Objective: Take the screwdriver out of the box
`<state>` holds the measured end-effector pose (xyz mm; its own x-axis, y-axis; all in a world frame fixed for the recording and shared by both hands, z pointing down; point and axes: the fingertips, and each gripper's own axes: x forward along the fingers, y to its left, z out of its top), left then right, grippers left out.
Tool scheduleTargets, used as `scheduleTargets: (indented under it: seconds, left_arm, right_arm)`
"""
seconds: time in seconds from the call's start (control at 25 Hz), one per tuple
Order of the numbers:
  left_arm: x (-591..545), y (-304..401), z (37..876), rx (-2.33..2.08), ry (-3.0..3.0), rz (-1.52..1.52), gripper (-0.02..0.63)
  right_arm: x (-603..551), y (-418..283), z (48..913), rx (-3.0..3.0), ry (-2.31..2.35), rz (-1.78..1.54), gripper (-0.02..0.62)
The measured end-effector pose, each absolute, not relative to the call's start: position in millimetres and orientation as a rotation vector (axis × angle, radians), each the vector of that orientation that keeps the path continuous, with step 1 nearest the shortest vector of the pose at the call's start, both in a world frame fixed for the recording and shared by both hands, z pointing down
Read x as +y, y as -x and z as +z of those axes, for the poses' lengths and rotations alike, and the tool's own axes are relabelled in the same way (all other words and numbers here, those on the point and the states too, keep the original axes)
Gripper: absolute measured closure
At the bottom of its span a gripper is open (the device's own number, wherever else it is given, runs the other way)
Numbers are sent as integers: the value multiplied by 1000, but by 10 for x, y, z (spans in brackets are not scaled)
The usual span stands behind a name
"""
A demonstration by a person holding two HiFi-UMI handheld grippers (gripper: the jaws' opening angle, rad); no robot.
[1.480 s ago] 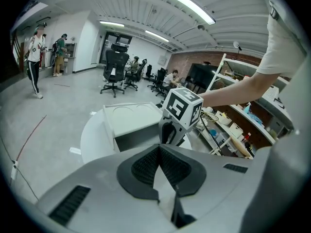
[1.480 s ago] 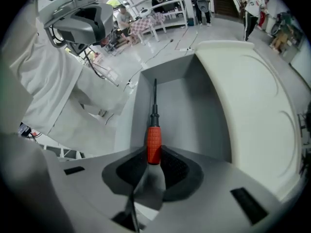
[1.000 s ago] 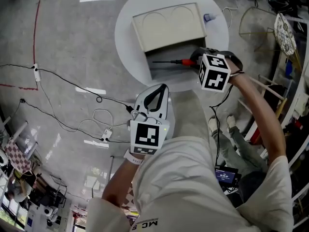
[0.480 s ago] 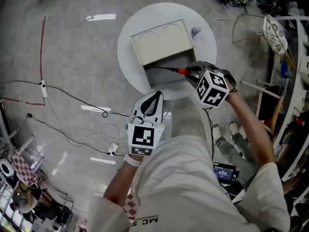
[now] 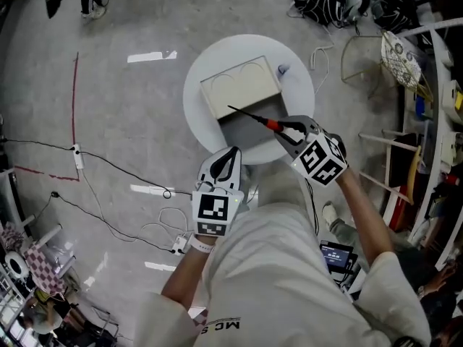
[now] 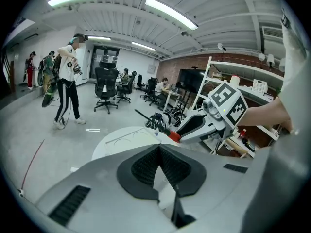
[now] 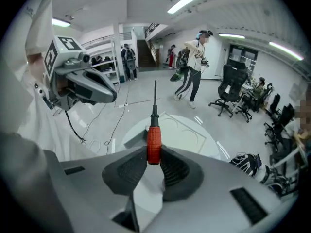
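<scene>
Red plastic handle and thin dark shaft: the screwdriver (image 5: 271,124) is out of the box (image 5: 241,85) and in the air. The jaws of the right gripper (image 5: 286,129) are clenched on its handle. In the right gripper view the screwdriver (image 7: 153,141) stands upright between the two dark jaw pads, the handle pinched near its lower end and the shaft pointing away from the right gripper (image 7: 154,152). In the head view the shaft slants across the edge between the box's cream top and its grey open part, tip toward the far left.

The box sits on a round white surface (image 5: 197,100), its opening turned toward the person. A small pale object with a blue tip (image 5: 283,69) lies on the surface just beside the box's far right corner.

The left gripper (image 5: 233,152) hangs near the person's body at the near rim of the surface, apart from the box. Its jaws are closed against each other with nothing between them, as the left gripper view shows (image 6: 158,147). That view also catches the screwdriver (image 6: 172,136) above the surface.

Black cables (image 5: 116,168) trail over the grey floor (image 5: 130,20), and a red line (image 5: 74,100) is marked on it.
</scene>
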<state>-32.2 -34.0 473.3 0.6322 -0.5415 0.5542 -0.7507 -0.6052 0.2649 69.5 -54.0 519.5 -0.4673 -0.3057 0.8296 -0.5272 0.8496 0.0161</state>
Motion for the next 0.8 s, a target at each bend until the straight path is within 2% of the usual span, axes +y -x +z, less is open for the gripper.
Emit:
scheduleTargets:
  seconds: [0.8]
  left_arm:
    - [-454, 512, 3947, -1142, -2463, 423, 595]
  right_arm:
    - [-523, -898, 3653, -2389, -1271, 438, 451]
